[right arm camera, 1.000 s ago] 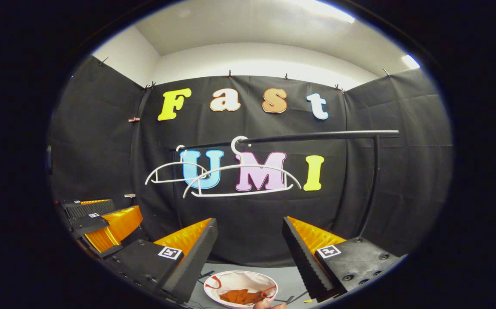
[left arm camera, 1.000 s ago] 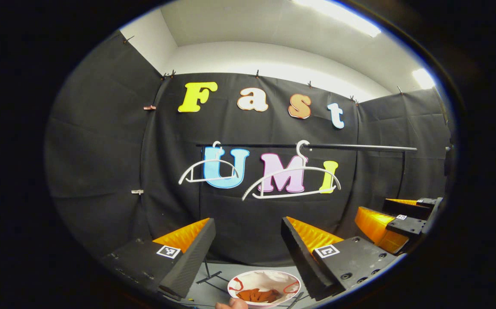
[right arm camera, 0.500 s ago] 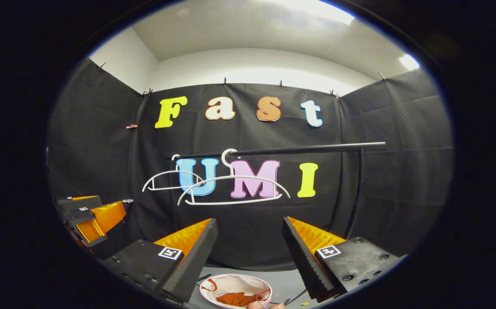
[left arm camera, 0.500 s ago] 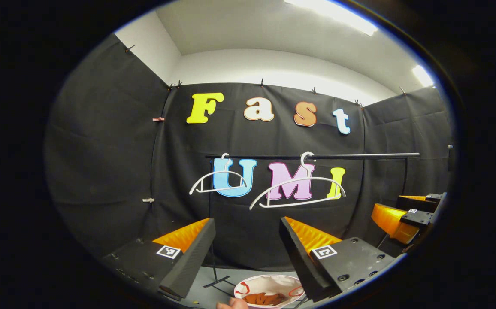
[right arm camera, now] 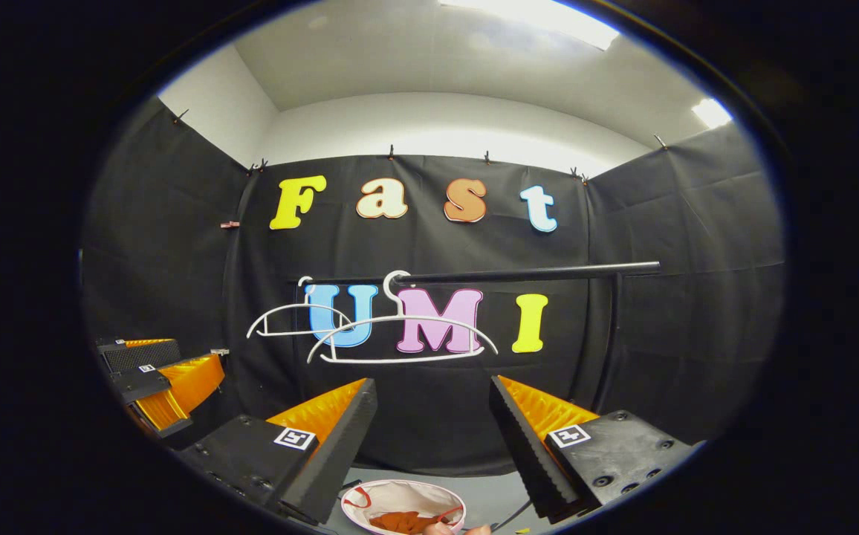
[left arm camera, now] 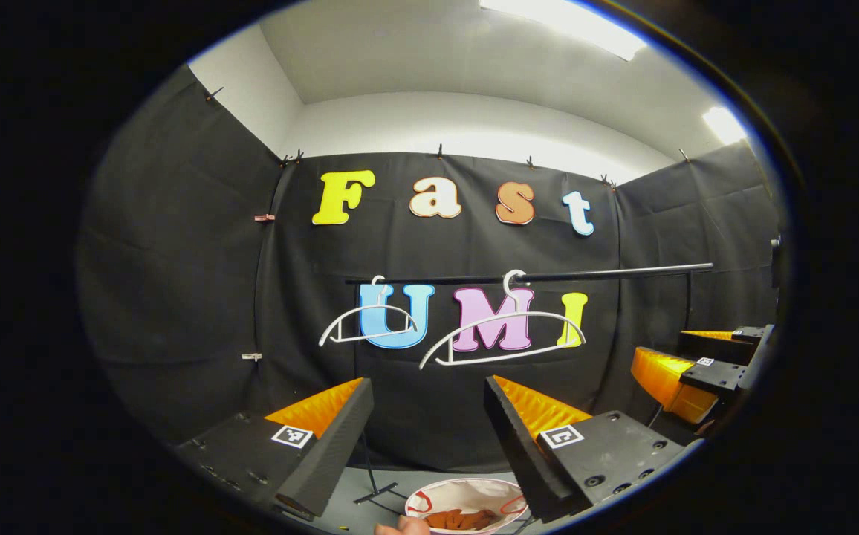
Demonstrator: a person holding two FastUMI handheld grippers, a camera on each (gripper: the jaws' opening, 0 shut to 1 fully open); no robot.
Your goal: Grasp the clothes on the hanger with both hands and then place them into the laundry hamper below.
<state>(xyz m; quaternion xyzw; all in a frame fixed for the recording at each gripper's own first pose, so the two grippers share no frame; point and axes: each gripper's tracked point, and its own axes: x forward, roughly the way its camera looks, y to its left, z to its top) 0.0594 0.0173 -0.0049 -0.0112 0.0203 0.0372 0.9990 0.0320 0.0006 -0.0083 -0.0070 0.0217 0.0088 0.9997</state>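
Two bare white hangers (left arm camera: 504, 338) (left arm camera: 366, 327) hang from a black rail (left arm camera: 608, 272); the right gripper view shows them too (right arm camera: 400, 338) (right arm camera: 288, 319), under the rail (right arm camera: 526, 273). Below stands a white laundry hamper (left arm camera: 467, 484) (right arm camera: 400, 485) with an orange-brown garment (left arm camera: 463, 518) (right arm camera: 400, 521) lying inside. My left gripper (left arm camera: 426, 383) is open and empty, well above the hamper. My right gripper (right arm camera: 431, 383) is open and empty as well. Each appears off to the side in the other's view, the right gripper (left arm camera: 689, 371) and the left gripper (right arm camera: 162, 379).
The rail's upright post (right arm camera: 608, 342) stands at the right, and its foot (left arm camera: 370, 490) rests on the grey floor beside the hamper. Black cloth walls close in the booth on three sides. A bit of a hand (left arm camera: 400, 527) shows at the bottom edge.
Both views have shifted slightly: rail and hangers now sit lower in frame and the hamper has slid toward the bottom edge. Both grippers stay open and empty.
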